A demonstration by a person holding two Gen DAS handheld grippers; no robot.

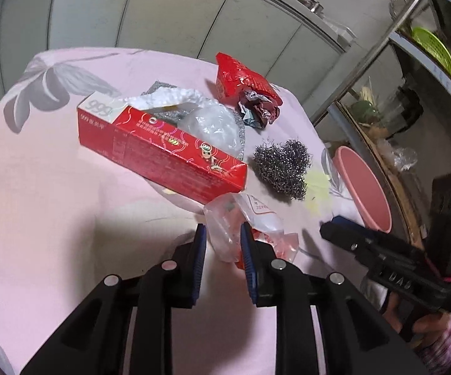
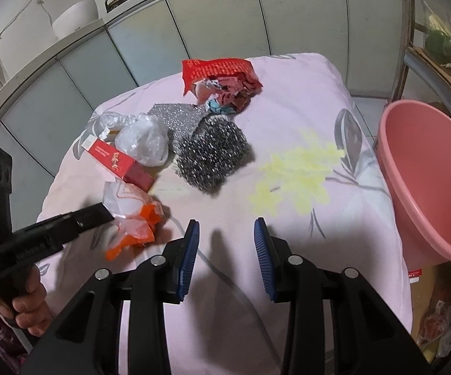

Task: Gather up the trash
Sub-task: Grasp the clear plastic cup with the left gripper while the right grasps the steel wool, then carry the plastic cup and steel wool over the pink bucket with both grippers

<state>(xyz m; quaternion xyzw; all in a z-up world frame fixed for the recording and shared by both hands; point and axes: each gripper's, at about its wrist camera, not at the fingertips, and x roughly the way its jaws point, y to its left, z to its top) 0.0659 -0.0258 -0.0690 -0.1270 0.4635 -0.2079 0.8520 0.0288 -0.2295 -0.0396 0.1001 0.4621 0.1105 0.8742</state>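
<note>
Trash lies on a pink flowered cloth (image 1: 53,187). My left gripper (image 1: 222,234) is shut on a clear plastic wrapper with red-orange print (image 1: 256,215), which fills the gap between its blue pads. In the right wrist view the left gripper (image 2: 106,212) comes in from the left onto that wrapper (image 2: 131,206). My right gripper (image 2: 226,228) hovers open over bare cloth with nothing between its fingers. Beyond lie a red carton (image 1: 163,153), a crumpled clear bag (image 1: 210,125), a steel wool ball (image 1: 283,168) and a torn red bag with crumpled paper (image 1: 241,78).
A pink plastic basin (image 2: 428,181) stands off the cloth's right edge. A silver scouring pad (image 2: 175,115) lies under the clear bag. Grey cabinet doors run behind the table, and a metal shelf rack (image 1: 382,62) stands to the right. A hand (image 2: 28,306) holds the left gripper.
</note>
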